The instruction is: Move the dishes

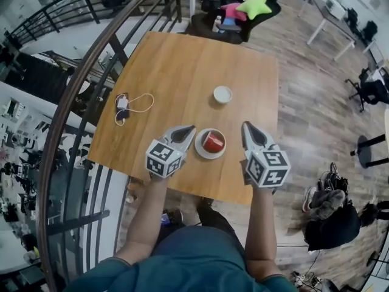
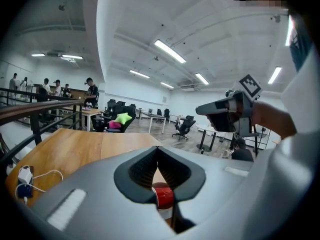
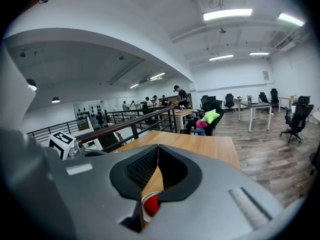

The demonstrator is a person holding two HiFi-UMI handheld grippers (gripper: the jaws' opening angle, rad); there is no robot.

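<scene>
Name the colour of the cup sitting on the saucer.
Red cup, white saucer; the head view shows it best.

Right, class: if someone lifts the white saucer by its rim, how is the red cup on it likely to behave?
The red cup appears to sit loose on the white saucer, so it would probably slide or tip if the saucer tilts. Both look like glossy ceramic: likely stiff, slippery and breakable.

Red cup [image 1: 213, 142] sits on white saucer [image 1: 200, 151] on wooden table [image 1: 182, 72].
</scene>
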